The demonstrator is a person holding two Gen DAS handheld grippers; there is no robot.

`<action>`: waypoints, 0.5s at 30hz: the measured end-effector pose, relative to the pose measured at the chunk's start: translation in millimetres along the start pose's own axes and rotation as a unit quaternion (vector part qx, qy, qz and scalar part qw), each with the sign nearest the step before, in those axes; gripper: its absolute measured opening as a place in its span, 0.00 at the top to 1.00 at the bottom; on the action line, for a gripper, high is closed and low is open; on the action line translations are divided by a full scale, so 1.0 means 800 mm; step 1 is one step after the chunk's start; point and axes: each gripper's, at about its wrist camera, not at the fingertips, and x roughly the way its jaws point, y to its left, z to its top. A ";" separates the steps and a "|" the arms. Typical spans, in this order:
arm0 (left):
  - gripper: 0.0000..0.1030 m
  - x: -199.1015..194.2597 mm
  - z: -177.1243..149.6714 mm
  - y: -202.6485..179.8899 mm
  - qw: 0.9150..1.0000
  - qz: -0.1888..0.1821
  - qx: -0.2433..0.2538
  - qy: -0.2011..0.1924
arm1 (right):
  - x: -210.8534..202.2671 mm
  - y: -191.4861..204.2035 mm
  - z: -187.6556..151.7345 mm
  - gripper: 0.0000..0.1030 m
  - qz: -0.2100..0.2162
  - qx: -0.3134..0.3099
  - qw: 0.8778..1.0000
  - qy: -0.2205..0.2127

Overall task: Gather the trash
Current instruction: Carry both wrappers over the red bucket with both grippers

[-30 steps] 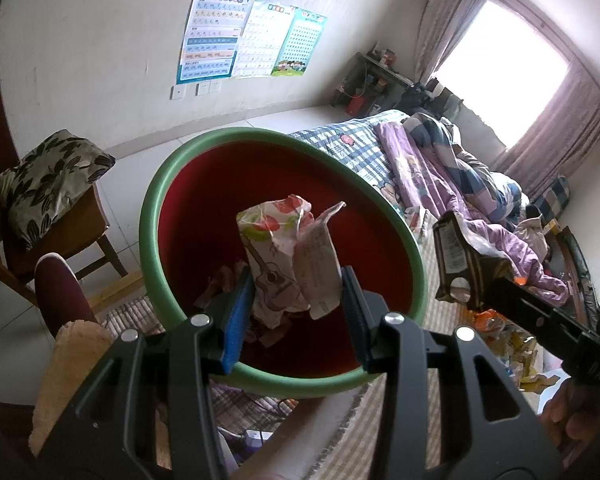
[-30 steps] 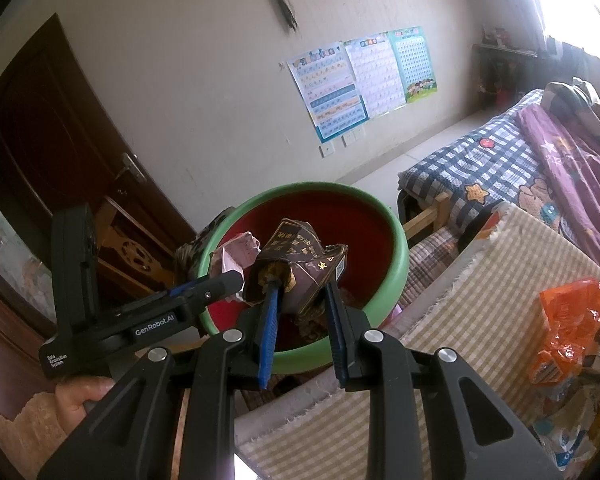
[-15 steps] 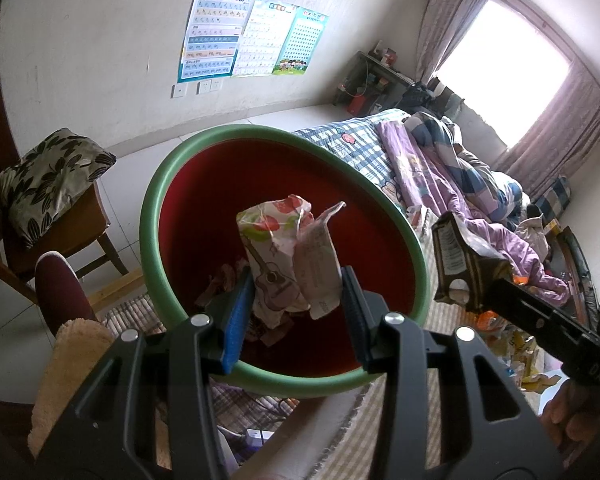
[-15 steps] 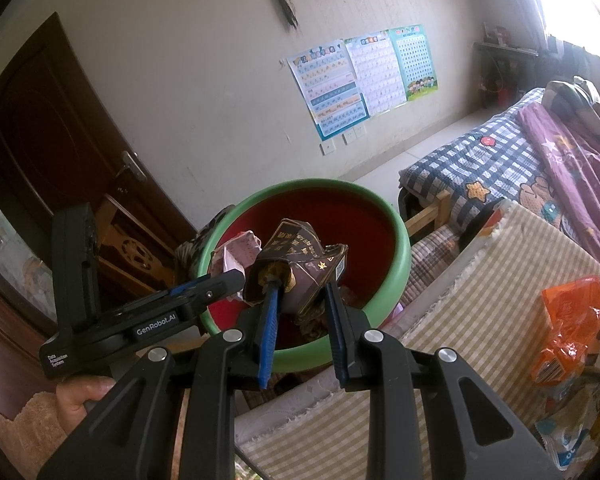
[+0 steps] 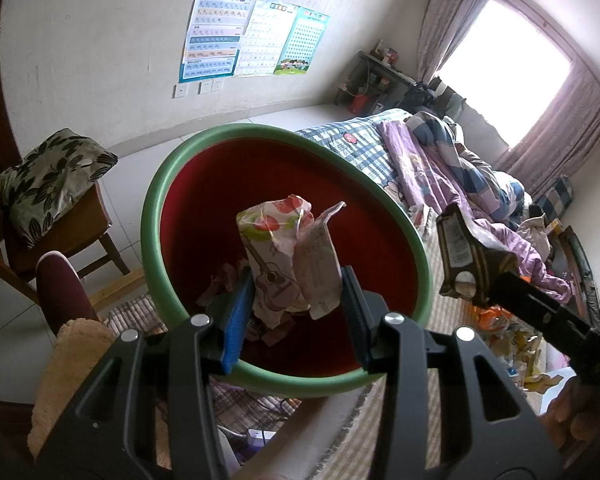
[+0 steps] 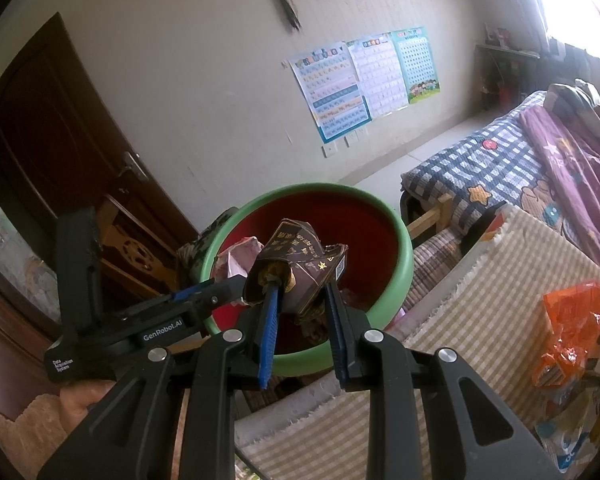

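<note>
Left gripper had its jaws partly closed, pads pressed on a crumpled white wrapper w/ red fruit print and a guitar drawing, held above the round red plastic basin w/ green rim. Right gripper had its jaws near closed, clamped on a crushed dark brown carton w/ gold lettering, also held over the basin, nearer its front rim. In the left wrist view the carton showed at the right edge, just outside the rim.

Basin bottom held a few scraps of pinkish paper; more detail not legible. Basin stood past the edge of a beige striped woven mat.

Surroundings: orange plastic bag and mixed loose packaging lay on the mat to the right, well apart from the basin. Wooden chair w/ black-and-cream floral cushion stood left of the basin. Bed w/ blue check sheet and purple quilt behind. Three printed wall charts, dark wooden door, curtained window beyond.

Obstruction: each gripper's load blocked part of the basin interior from its own camera. A fluffy tan sleeve showed at the lower left; a hand at the lower right
</note>
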 end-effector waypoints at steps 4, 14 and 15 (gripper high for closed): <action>0.60 0.000 0.000 0.000 1.000 0.000 0.001 -0.001 | 0.000 0.000 0.000 0.78 0.001 -0.001 1.000 0.000; 0.60 0.000 0.001 -0.001 1.000 0.001 0.001 0.000 | 0.000 0.002 0.002 0.78 0.001 -0.002 1.000 0.000; 0.60 0.000 0.001 -0.001 1.000 0.000 0.001 0.000 | 0.000 0.002 0.002 0.78 0.001 -0.002 1.000 0.000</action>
